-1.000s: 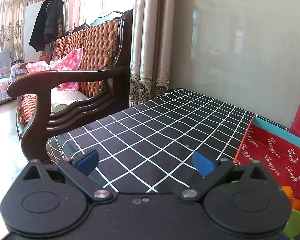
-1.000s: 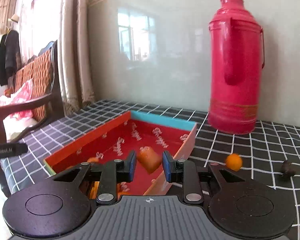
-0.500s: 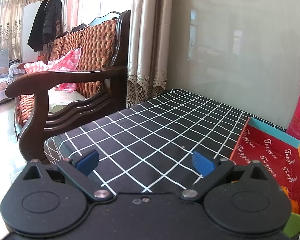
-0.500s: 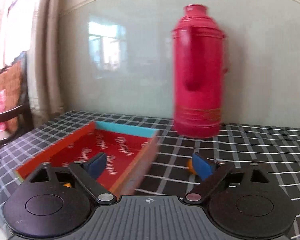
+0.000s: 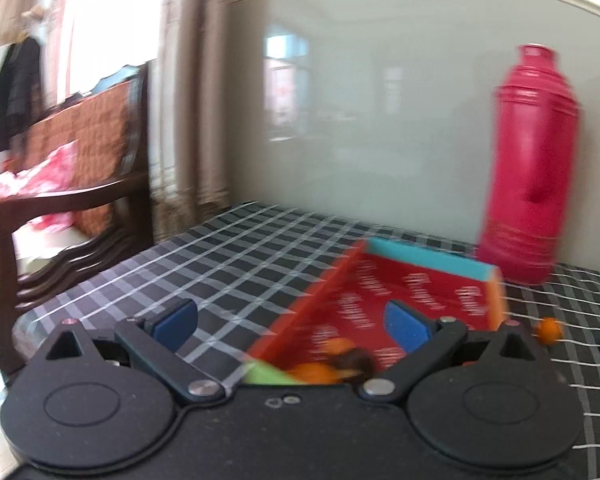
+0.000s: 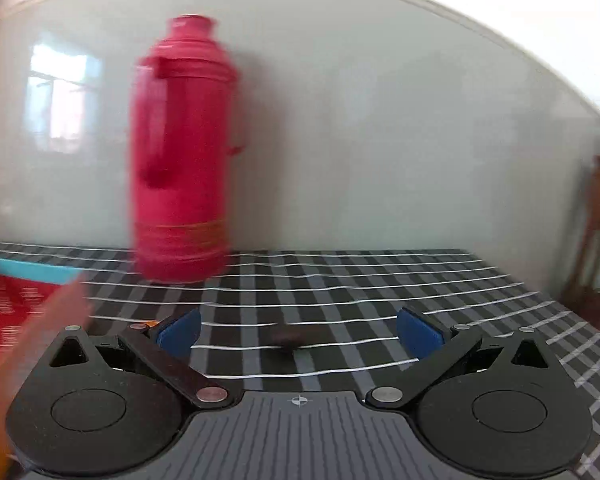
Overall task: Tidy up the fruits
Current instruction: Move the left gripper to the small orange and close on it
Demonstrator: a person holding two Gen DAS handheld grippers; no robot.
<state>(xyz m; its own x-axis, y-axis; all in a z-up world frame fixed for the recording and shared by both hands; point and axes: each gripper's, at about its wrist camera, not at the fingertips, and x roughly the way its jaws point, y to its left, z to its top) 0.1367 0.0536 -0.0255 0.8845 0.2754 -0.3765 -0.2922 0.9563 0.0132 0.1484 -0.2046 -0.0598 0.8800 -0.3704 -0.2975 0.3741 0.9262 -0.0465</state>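
Two handheld grippers fill the bottom of their own wrist views, both blurred by motion. Nearest in the left wrist view, the left gripper has its blue-padded fingers spread wide with nothing between them. Just past them sits a shallow red box with a turquoise far wall and an orange right side, resting on a bench covered in black cloth with a white grid. Inside the box's near end lie orange fruits beside a dark, blurry fruit; how many orange ones there are is hard to tell. To the right of the box, out on the cloth, lies a small orange fruit. Beyond the box, against the pale wall, stands an upright pink thermos. Far left, off the bench, is a dark wooden armchair.

Nearest in the right wrist view, the right gripper is likewise spread wide and holds nothing. Between and just beyond its fingers lies a small dark object on the checked cloth, too smeared to identify. The box's edge shows at the left, and the thermos stands farther back by the wall.
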